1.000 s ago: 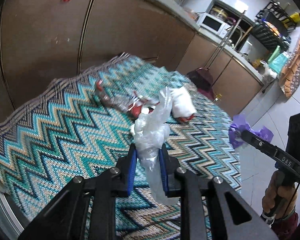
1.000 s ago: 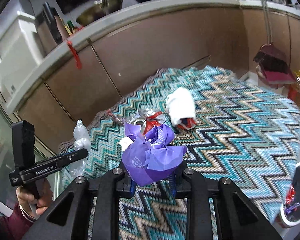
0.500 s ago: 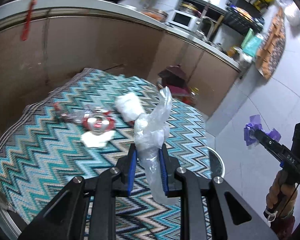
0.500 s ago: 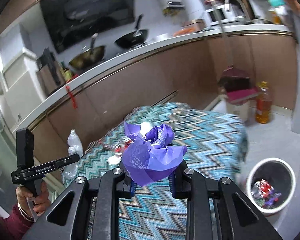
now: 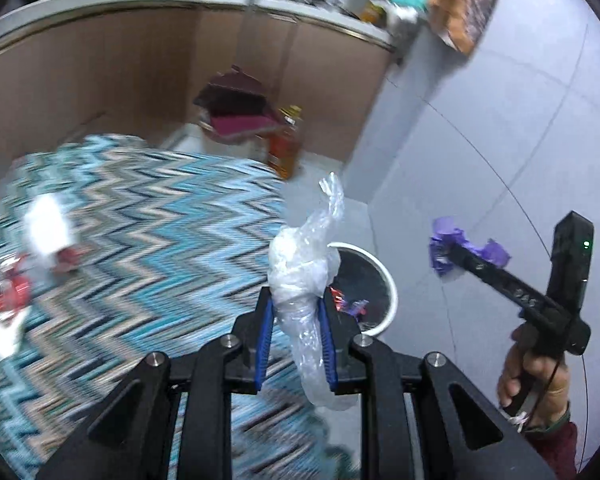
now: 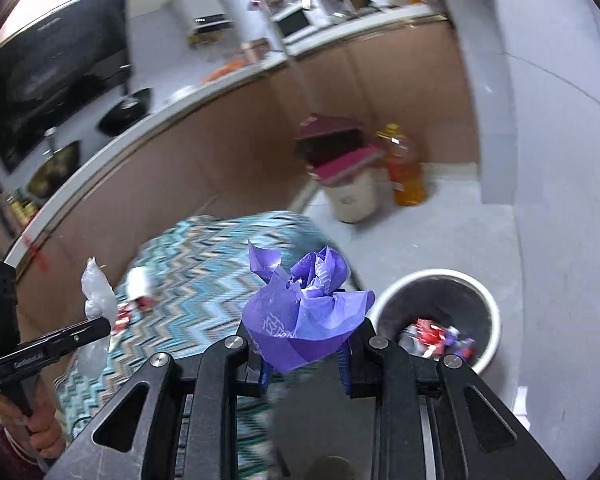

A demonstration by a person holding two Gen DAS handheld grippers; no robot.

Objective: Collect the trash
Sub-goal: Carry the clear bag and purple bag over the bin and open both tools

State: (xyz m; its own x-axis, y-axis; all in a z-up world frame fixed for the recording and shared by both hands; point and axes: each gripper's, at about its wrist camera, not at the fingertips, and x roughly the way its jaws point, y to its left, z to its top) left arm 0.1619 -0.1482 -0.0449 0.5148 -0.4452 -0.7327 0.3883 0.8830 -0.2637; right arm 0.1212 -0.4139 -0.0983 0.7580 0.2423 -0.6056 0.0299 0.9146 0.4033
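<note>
My left gripper (image 5: 296, 312) is shut on a crumpled clear plastic bag (image 5: 306, 268) that sticks up between its blue pads. My right gripper (image 6: 306, 344) is shut on a crumpled purple wrapper (image 6: 300, 312). A white-rimmed trash bin (image 6: 440, 316) with a black liner stands on the grey floor just right of the wrapper, with red and purple scraps inside. In the left wrist view the bin (image 5: 380, 280) sits right behind the plastic bag, and the right gripper (image 5: 444, 252) hovers to its right. A white wad (image 5: 48, 224) and red wrappers (image 5: 8, 292) lie on the zigzag rug (image 5: 160, 232).
Brown kitchen cabinets (image 6: 240, 152) run behind the rug. A small lidded bin with a maroon dustpan (image 6: 340, 172) and an orange oil bottle (image 6: 404, 168) stand by the cabinets. Grey floor (image 6: 460, 232) spreads around the trash bin. A hand (image 5: 536, 376) grips the right tool.
Both grippers swung right from over the rug toward the trash bin, each keeping its load. The bin now sits close ahead in both views; the rug litter has slid off to the left.
</note>
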